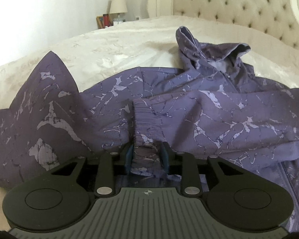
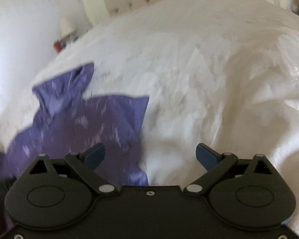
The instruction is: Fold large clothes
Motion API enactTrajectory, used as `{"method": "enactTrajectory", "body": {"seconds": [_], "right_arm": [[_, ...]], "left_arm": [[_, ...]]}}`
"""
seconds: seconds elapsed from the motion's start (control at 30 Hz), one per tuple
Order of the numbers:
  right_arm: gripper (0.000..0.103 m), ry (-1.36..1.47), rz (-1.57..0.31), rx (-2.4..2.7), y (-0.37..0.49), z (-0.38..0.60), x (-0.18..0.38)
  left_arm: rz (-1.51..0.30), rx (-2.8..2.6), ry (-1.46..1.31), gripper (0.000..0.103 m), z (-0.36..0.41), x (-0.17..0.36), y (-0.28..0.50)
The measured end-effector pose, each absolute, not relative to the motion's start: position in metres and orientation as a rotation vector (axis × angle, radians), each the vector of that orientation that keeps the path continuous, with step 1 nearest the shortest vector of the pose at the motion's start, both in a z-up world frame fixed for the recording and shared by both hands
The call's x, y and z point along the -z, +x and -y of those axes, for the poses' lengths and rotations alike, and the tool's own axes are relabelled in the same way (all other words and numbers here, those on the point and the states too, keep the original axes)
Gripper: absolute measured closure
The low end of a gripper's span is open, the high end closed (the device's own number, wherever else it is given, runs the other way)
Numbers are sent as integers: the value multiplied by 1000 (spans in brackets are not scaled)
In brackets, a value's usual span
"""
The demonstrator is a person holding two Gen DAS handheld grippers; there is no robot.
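White bed (image 1: 129,39) carries purple hoodie (image 1: 209,109); left gripper (image 1: 147,155) pinches its cuff (image 1: 145,115) for folding; right gripper (image 2: 149,155) spread, empty, beside hoodie.

Purple hoodie (image 1: 189,103) with pale marbled cracks lies spread on the bed, front up, zipper visible. Hood bunched upright at the far end. One sleeve folded across the chest, its ribbed cuff (image 1: 145,119) toward the camera. Right view blurred, shows hoodie edge only.
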State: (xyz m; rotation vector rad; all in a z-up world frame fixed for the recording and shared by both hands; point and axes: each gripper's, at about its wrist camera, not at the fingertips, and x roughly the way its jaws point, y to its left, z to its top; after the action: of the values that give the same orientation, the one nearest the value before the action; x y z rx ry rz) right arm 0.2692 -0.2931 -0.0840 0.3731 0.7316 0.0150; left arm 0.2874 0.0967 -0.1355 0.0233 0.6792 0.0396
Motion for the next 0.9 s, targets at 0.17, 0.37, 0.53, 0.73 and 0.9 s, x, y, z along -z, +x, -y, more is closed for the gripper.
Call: {"method": "enactTrajectory", "body": {"seconds": [0.17, 0.37, 0.53, 0.73, 0.9], "right_arm": [[52, 403, -763, -24, 308, 296, 85], [27, 514, -782, -48, 351, 305, 98], [50, 556, -808, -98, 363, 307, 108], [93, 425, -820, -61, 389, 299, 109], [90, 340, -841, 7, 397, 304, 115]], "left_arm": [[-678, -41, 29, 73, -96, 136, 287], [-679, -39, 27, 73, -97, 138, 286], [-677, -36, 19, 73, -98, 138, 285], [-678, -34, 17, 73, -98, 138, 286], [-679, -36, 24, 73, -97, 137, 286]]}}
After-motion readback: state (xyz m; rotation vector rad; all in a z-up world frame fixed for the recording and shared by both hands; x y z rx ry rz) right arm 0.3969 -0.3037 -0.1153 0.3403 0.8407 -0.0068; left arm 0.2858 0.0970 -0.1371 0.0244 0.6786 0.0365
